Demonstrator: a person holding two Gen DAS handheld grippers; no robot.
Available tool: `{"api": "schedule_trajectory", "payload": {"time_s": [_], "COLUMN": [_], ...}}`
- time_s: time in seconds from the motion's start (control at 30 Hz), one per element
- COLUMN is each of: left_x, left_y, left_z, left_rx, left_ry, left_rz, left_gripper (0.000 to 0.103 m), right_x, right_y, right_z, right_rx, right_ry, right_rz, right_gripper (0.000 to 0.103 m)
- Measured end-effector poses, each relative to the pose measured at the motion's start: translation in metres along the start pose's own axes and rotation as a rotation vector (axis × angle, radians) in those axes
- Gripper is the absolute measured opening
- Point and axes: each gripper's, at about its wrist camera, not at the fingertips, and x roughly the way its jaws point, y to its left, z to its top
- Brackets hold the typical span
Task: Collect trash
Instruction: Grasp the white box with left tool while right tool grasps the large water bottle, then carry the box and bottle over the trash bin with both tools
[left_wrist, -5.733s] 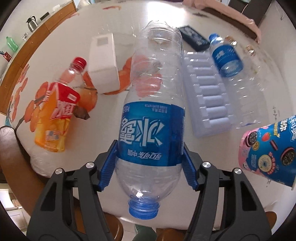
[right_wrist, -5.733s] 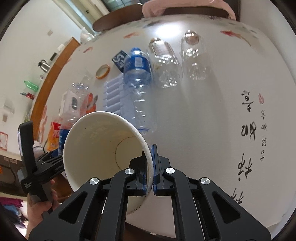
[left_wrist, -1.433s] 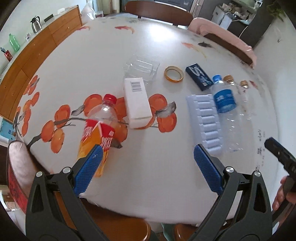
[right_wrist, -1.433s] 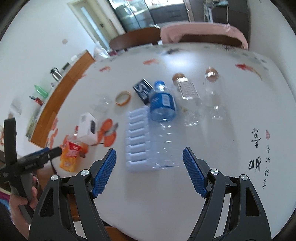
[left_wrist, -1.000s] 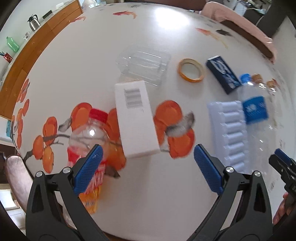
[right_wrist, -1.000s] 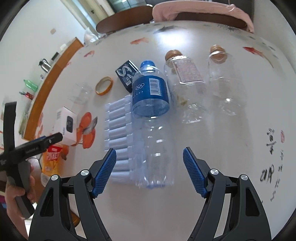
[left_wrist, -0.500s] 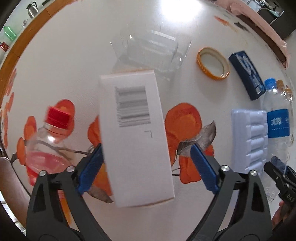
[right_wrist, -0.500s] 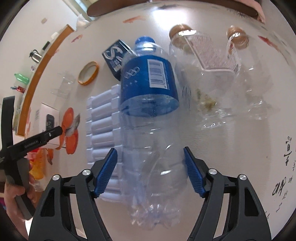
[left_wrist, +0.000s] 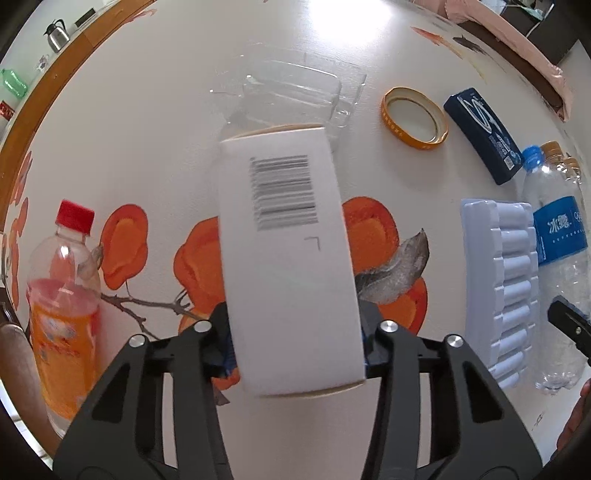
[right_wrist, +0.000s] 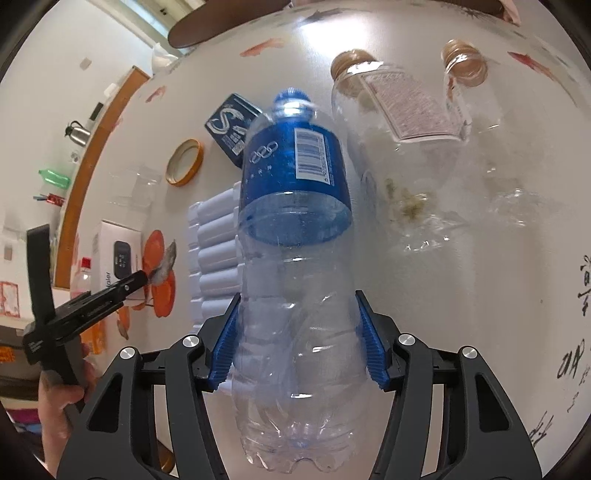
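Left gripper (left_wrist: 295, 332) clamped on white box (left_wrist: 288, 251), beside orange tape ring (left_wrist: 413, 118); right gripper (right_wrist: 297, 347) closing around clear water bottle (right_wrist: 295, 258), farther from that ring, pads nearly touching; squeeze gently mid-body, lift both straight up.

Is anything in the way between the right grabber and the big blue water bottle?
No. The right gripper already has the blue-label bottle between its closing jaws, nothing else in the gap. The ridged white tray lies just beside the bottle.
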Motion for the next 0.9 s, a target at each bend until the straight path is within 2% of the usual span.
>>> {"api": "schedule_trajectory", "payload": {"time_s": [0.6,0.9], "left_x": [-0.06,-0.11], "left_y": [0.013,0.023], "left_z": [-0.038,-0.061], "left_rx": [-0.034,-0.052], "left_ry": [-0.092,-0.159], "left_rz": [-0.054,-0.069], "left_gripper": [0.039,0.039], "right_x": [-0.054,-0.097], "right_y": [0.004,0.018], "right_z": [-0.015,-0.024], "right_rx": [-0.031,-0.053], "right_ry": [-0.078,-0.148], "right_rz": [0.009,0.076], "right_gripper": [0.058,0.058]}}
